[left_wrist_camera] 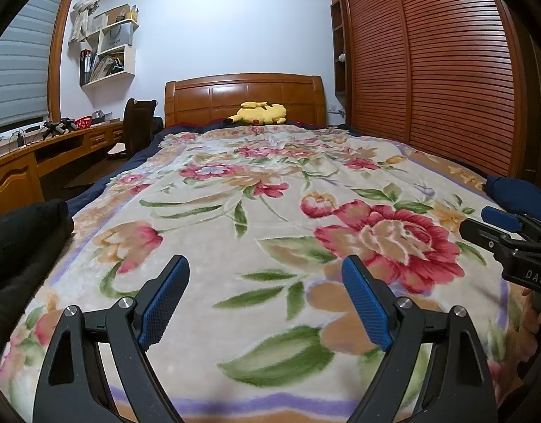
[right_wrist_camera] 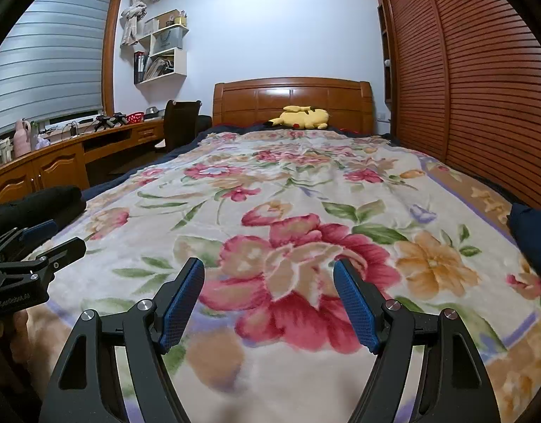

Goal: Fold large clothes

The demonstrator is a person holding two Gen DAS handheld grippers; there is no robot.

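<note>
Both tools hover over the bed, side by side, pointing toward the carved wooden headboard (left_wrist_camera: 244,97). The left gripper (left_wrist_camera: 265,287), black-armed with blue textured pads, has its fingers spread wide with nothing between them, only the cream floral fleece blanket (left_wrist_camera: 235,211) showing below. The right gripper (right_wrist_camera: 268,290), same build, is also spread apart and empty, poised over a big red flower in the pattern.

Now the clothes. A black bulky garment (left_wrist_camera: 20,243) lies bunched at the left edge of the bed, just beside the left gripper but not touched by it. Over on the right edge, near the slatted reddish-brown wardrobe doors (left_wrist_camera: 429,70), sits a dark navy blue garment (left_wrist_camera: 517,194), close to the right gripper's tip in the left wrist view; neither is in any grip.

At the far end, a yellow plush toy (left_wrist_camera: 258,112) rests against the headboard. A wooden desk (right_wrist_camera: 59,165) runs along the left wall under the grey window blind (right_wrist_camera: 48,53).
</note>
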